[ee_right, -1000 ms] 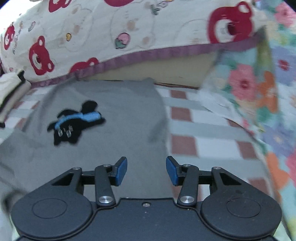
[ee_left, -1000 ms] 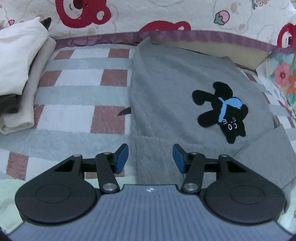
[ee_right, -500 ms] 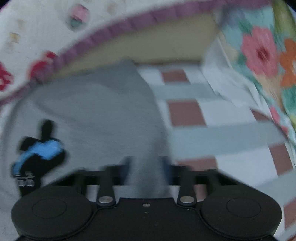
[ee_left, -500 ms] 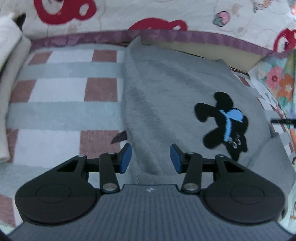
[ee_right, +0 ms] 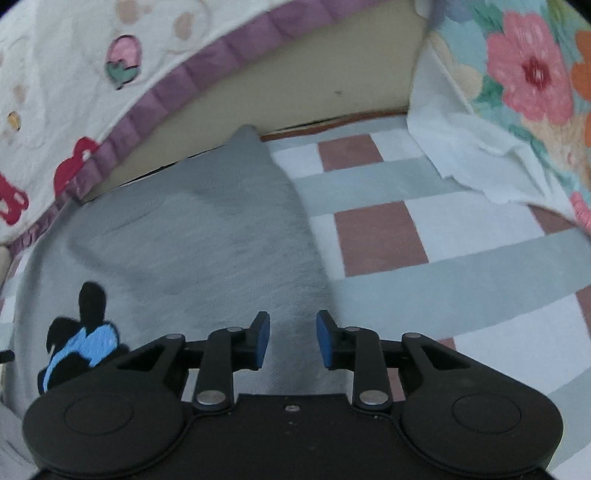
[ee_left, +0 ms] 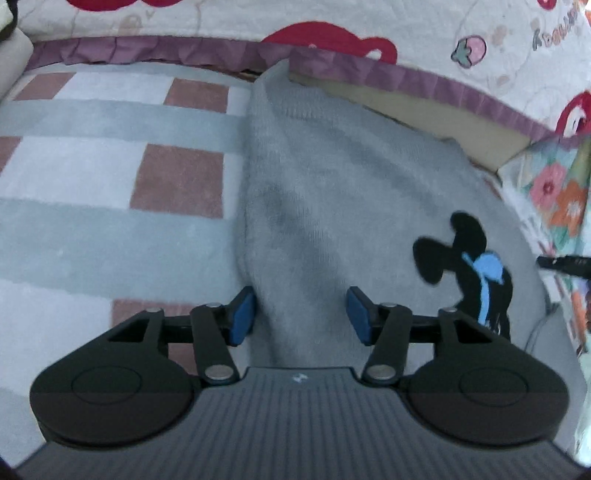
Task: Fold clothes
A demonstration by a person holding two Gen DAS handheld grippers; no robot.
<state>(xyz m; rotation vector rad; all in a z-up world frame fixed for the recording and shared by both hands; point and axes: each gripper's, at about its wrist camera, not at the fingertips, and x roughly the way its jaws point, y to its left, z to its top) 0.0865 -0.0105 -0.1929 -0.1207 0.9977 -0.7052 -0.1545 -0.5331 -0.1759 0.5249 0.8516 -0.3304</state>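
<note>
While the grey fleece garment with a black cat patch (ee_left: pixel 332 206) fills both open hand-held grippers (ee_left: pixel 300 317) (ee_right: pixel 292 339), we see checked bedding (ee_left: pixel 110 177) left and a bear-print quilt (ee_right: pixel 62 74) beyond.

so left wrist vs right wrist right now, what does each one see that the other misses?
Left wrist only: the left gripper, jaws apart over the grey garment's left edge, and a black bar poking in at the far right.

Right wrist only: the right gripper, jaws apart over the garment's right edge, and white fabric under the floral cloth.

Both: the garment with its black and blue cat patch, the checked blanket, the bear-print quilt with its purple trim, and some floral cloth.
</note>
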